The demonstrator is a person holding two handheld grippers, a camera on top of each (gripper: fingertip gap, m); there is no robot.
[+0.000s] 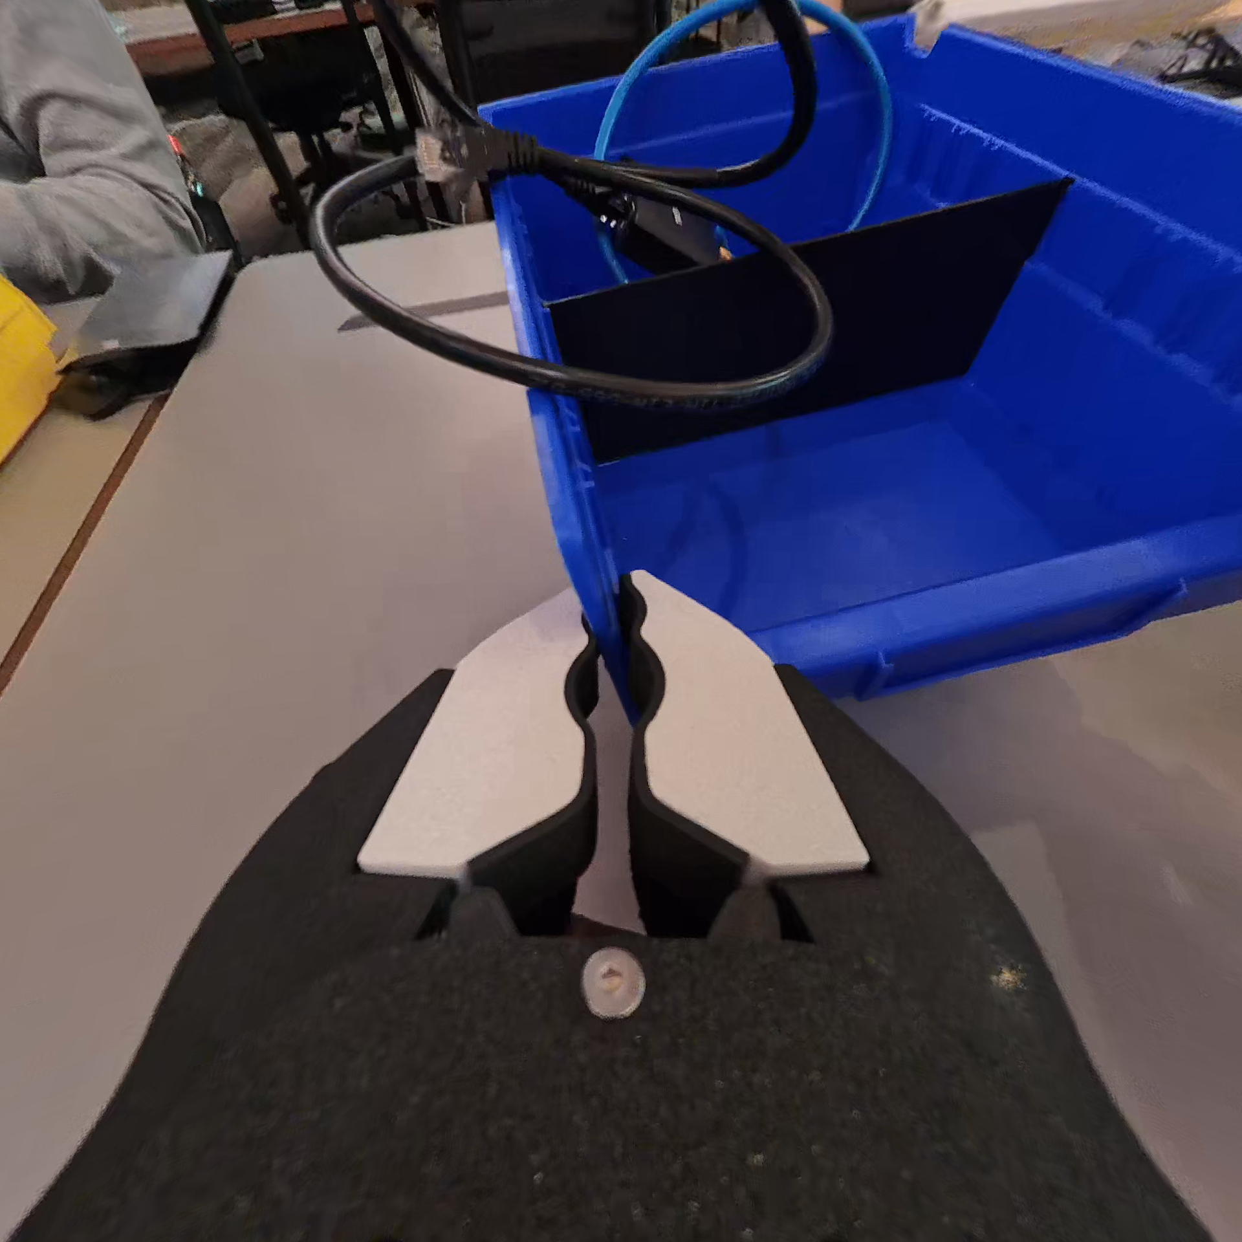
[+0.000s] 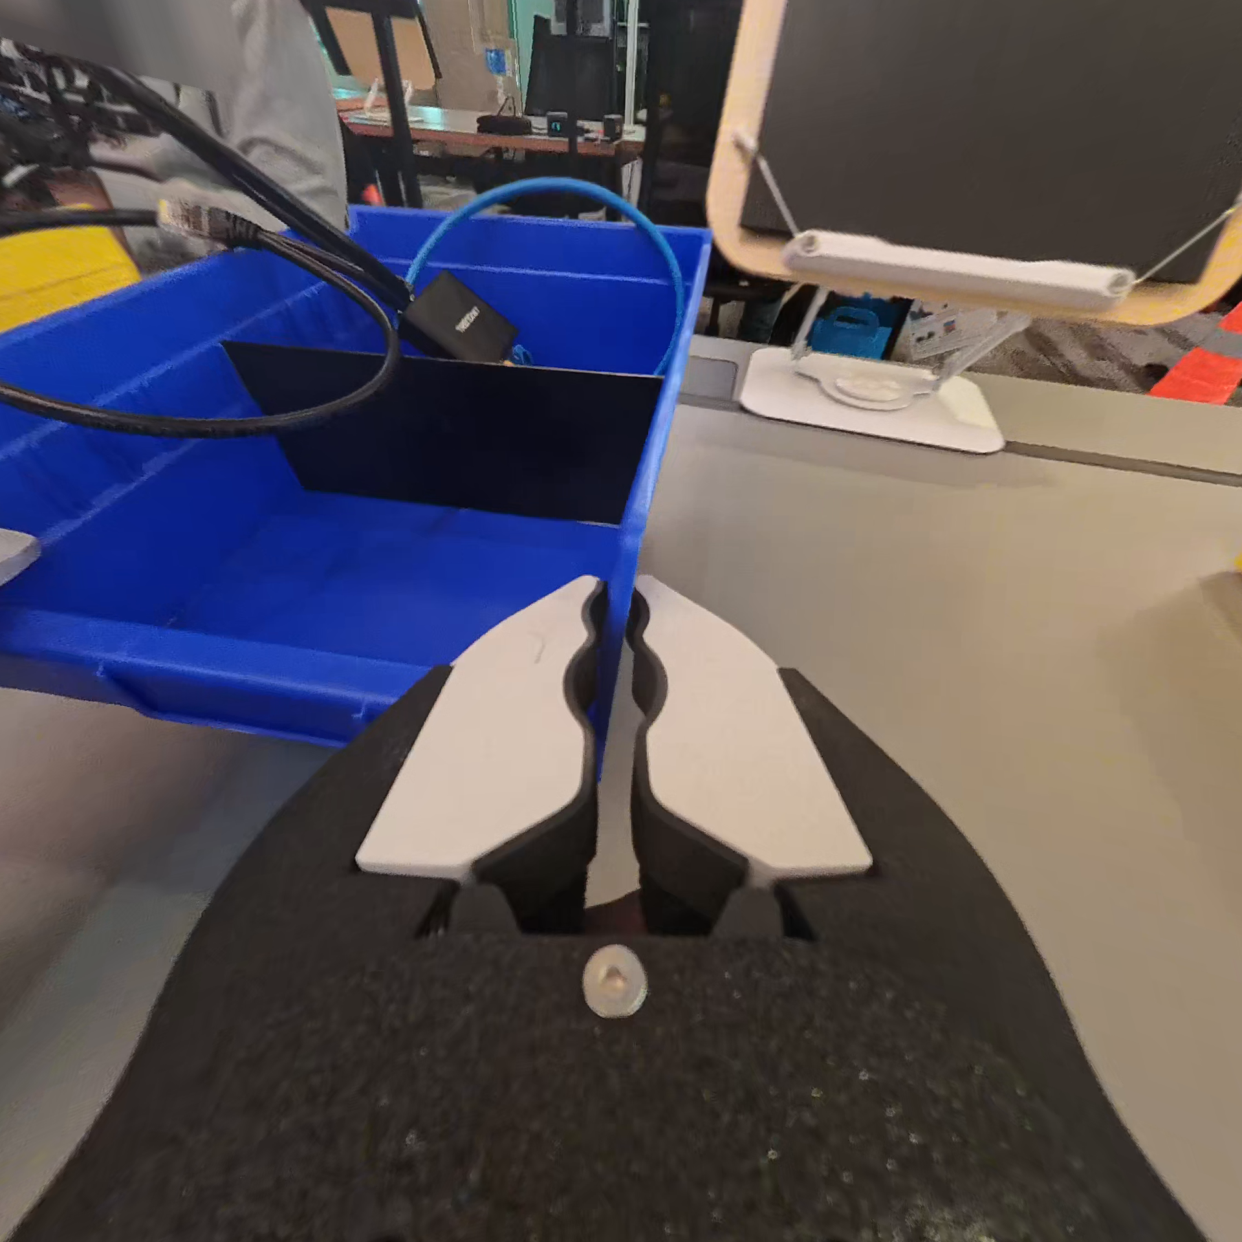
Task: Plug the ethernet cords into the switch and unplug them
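A blue bin [image 1: 1008,524] sits on a pale grey table [image 1: 302,537], split by a black divider [image 1: 840,316] into a near and a far compartment; the near compartment shows only its bare blue floor; the small black switch [image 2: 460,322] rests tilted in the far compartment, its top showing above the divider. A black ethernet cord [image 1: 605,386] runs from the switch, loops out over the bin's left wall and curls back, so that its clear plug [image 1: 440,154] hangs free in the air above the bin's far left corner, plugged into nothing; a blue ethernet cord [image 2: 558,195] arches high over the far compartment, both ends dropping behind the divider where they are hidden. The left gripper [image 1: 613,605] sits low at the bin's near left corner; its jaws stand almost closed with a thin gap, and the bin's left wall seems to pass between the tips, though a firm grip cannot be told. The right gripper [image 2: 618,598] sits at the near right corner in the same way, jaws nearly closed about the right wall's edge. To the far right a white stand [image 2: 874,403] rests on the table beneath a wood-framed dark panel [image 2: 974,134]; at the far left a person's grey sleeve [image 1: 74,154] and a yellow object [image 1: 20,363] show.
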